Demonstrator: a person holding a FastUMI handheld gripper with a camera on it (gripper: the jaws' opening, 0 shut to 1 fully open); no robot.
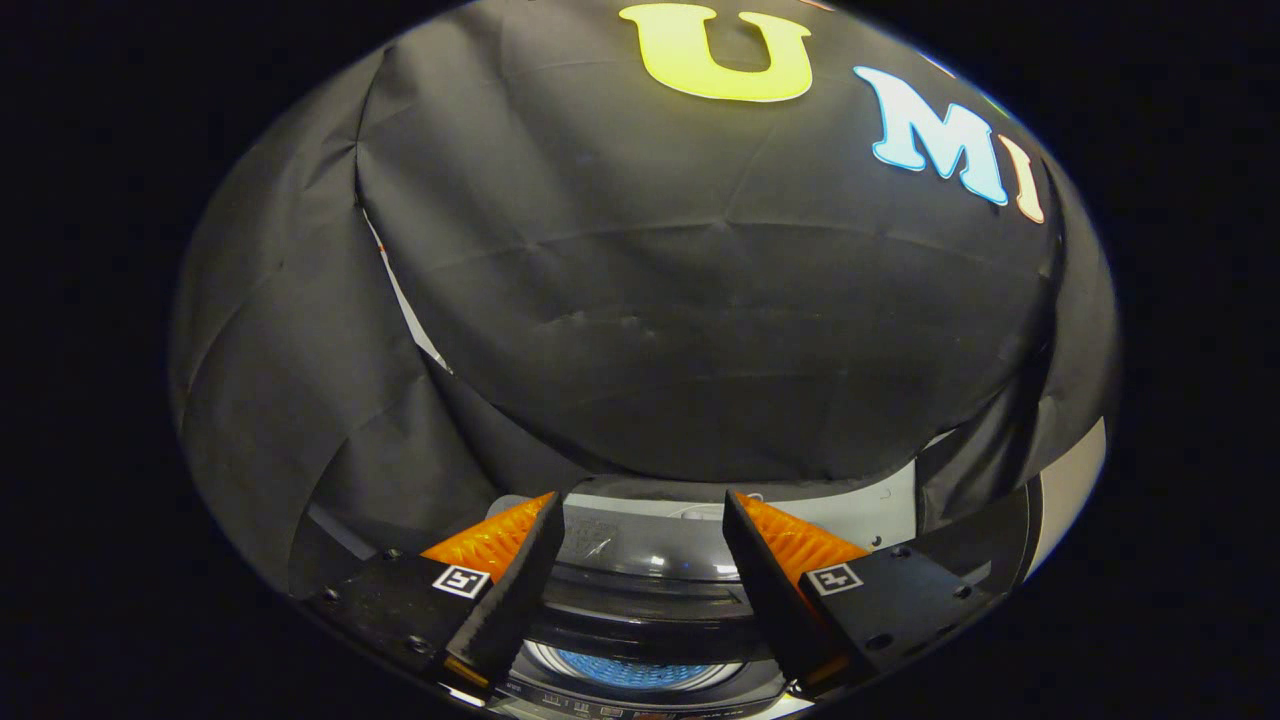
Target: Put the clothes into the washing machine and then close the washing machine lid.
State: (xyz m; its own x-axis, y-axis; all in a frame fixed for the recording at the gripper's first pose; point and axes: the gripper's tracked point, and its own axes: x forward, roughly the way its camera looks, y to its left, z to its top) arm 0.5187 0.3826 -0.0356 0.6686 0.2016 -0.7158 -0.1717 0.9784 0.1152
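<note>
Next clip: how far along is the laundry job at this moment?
No step looks finished. The washing machine sits below the open claw, its lid apparently raised, with the drum visible underneath. The fingers hold nothing, and I cannot tell whether clothes are already inside. At least closing the lid remains.

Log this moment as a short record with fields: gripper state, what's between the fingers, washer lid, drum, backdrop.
gripper: open, fingers spread apart, holding nothing
between the fingers: washing machine below, seen from above
lid: transparent lid appears raised at the back of the opening
drum: drum visible through the opening; no clothes can be made out in it
backdrop: black cloth wall beyond the fingers
</note>
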